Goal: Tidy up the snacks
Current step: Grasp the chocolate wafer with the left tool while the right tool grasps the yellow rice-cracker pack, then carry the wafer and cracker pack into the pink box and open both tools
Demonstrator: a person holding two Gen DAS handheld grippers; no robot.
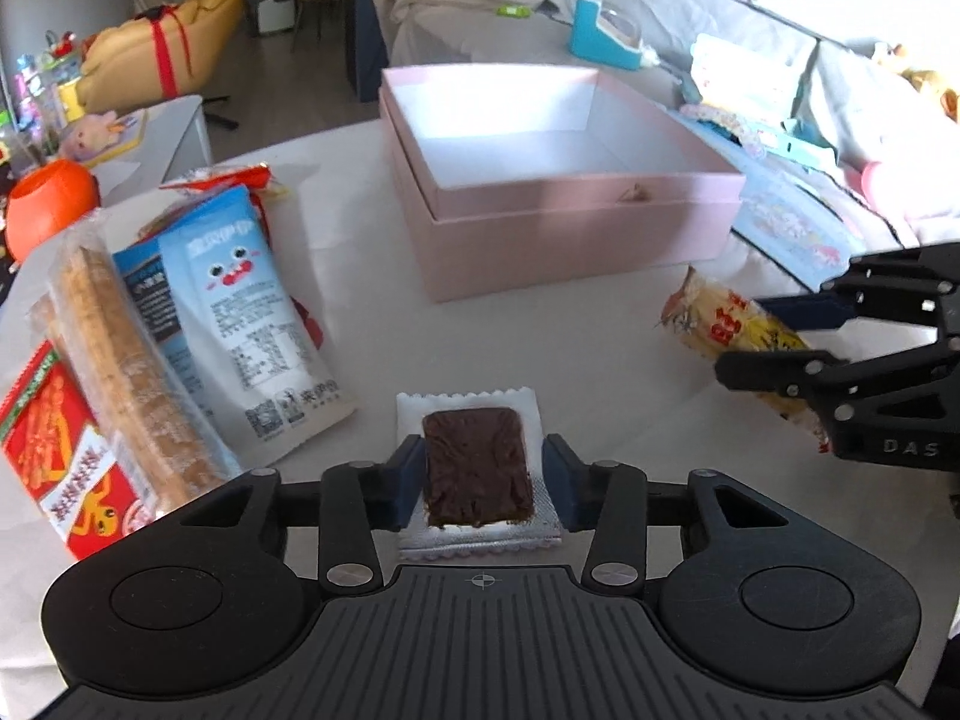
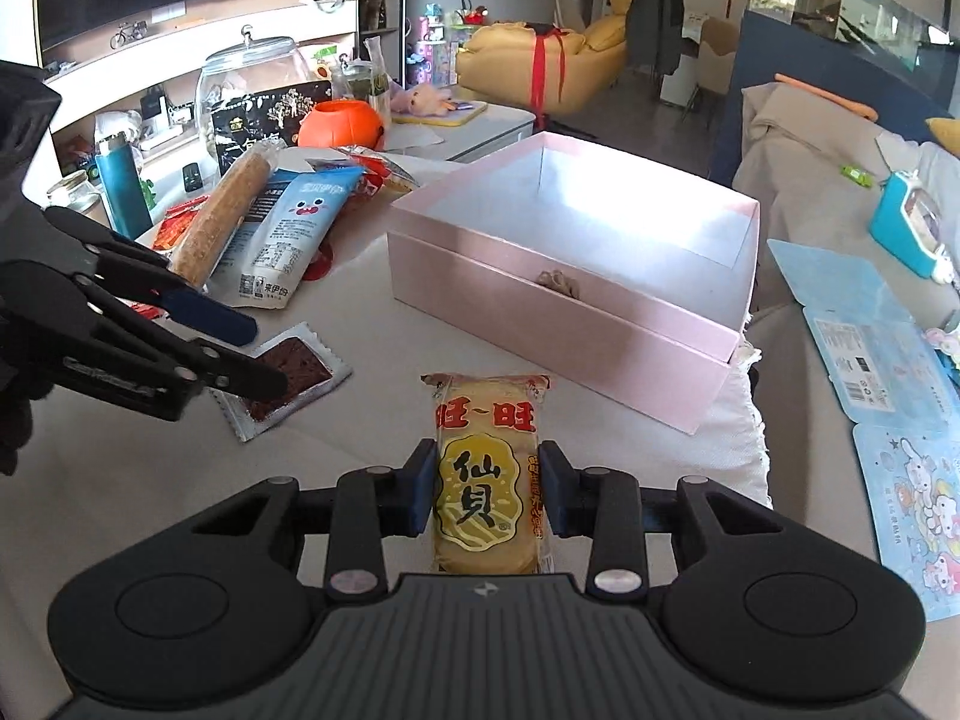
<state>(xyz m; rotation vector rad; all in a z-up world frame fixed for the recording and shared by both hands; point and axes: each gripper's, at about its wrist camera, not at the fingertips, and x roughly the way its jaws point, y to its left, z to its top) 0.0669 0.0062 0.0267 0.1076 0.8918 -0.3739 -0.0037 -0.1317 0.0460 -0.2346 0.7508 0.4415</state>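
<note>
A brown snack slab in a clear and silver wrapper [image 1: 477, 462] lies flat on the white table. My left gripper [image 1: 483, 480] has its blue pads against both sides of the wrapper, shut on it. From the right wrist view, the left gripper [image 2: 267, 357] reaches over that wrapper [image 2: 306, 363] from the left. My right gripper [image 2: 486, 492] is shut on a yellow rice cracker packet [image 2: 486, 480] with red and black lettering. The left wrist view shows the same packet [image 1: 714, 324] in the right gripper [image 1: 741, 336] at the right. An open pink box [image 1: 570, 222] [image 2: 540, 324] stands beyond both, with nothing showing inside.
A pile of snacks lies left of the box: a blue and white pouch [image 1: 240, 312], a long biscuit bar [image 1: 120, 360] and a red pack [image 1: 54, 444]. Blue printed cards [image 2: 870, 324] lie right of the box. An orange pumpkin pot [image 2: 342, 123] sits behind the pile.
</note>
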